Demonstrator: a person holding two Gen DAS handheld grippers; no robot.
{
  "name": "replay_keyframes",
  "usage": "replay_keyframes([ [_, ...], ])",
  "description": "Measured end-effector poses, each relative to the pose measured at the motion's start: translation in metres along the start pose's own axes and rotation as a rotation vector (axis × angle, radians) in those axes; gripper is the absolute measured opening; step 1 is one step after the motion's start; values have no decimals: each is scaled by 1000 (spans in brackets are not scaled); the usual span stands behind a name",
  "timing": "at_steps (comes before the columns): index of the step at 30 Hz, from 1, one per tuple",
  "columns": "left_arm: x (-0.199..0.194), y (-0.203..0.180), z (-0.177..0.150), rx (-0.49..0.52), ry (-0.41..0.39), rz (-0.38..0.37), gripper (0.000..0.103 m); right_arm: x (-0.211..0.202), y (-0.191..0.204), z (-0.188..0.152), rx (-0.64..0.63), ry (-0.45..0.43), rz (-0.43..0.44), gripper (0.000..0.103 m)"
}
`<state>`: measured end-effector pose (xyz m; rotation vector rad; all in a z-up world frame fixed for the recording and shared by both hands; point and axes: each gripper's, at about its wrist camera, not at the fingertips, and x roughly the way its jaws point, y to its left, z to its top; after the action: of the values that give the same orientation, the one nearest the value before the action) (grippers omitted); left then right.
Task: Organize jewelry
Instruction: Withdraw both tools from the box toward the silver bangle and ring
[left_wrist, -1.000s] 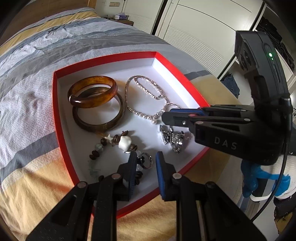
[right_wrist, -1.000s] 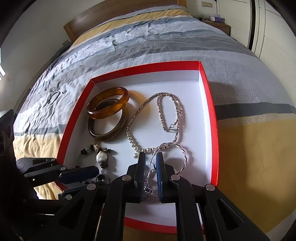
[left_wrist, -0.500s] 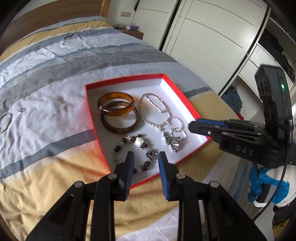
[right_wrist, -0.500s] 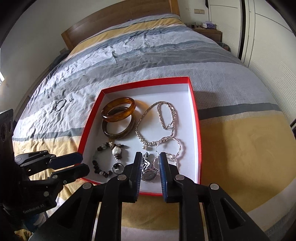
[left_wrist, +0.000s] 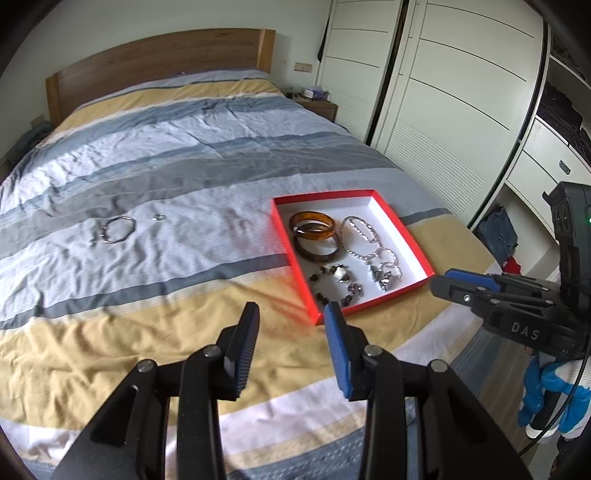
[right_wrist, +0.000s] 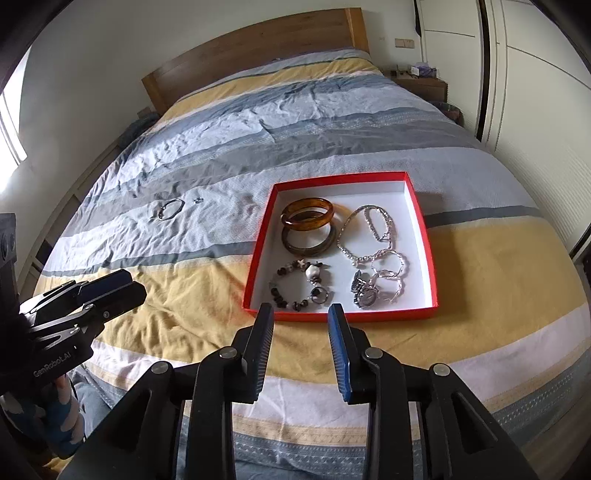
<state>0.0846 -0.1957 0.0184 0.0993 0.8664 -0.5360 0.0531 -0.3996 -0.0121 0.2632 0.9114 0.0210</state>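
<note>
Two grippers, left (left_wrist: 290, 330) and right (right_wrist: 301, 332), hang over the near bed edge, jaws opening with nothing between them. Most jewelry sits sorted in the red box (right_wrist: 421, 218); a bangle (right_wrist: 170, 209) and small ring (right_wrist: 198, 200) lie left on the bedspread (right_wrist: 258, 122), likely next.

The bedspread (right_wrist: 229, 155) is striped in yellow, grey, pale blue and white. The box (right_wrist: 428, 258) is red outside and white inside. One bangle (right_wrist: 307, 218) is translucent amber, the other bangle (right_wrist: 308, 244) dull brown. The headboard (right_wrist: 258, 48) is brown wood.
</note>
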Motion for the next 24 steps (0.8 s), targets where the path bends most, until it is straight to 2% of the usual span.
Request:
replay_keyframes([
  [8,-48,31,-27,-14,-37,55,35,-28,39,-16,-8,-21,14,32],
  [13,-66,65,-41,-55,-53,85,35,-40,62,-22,-25,-25,12,35],
  [18,-69,103,-46,-110,-61,116,35,-39,81,-18,-44,-25,-1,36],
  [24,-55,147,-45,-162,-65,158,35,-18,105,-2,-72,-20,10,36],
])
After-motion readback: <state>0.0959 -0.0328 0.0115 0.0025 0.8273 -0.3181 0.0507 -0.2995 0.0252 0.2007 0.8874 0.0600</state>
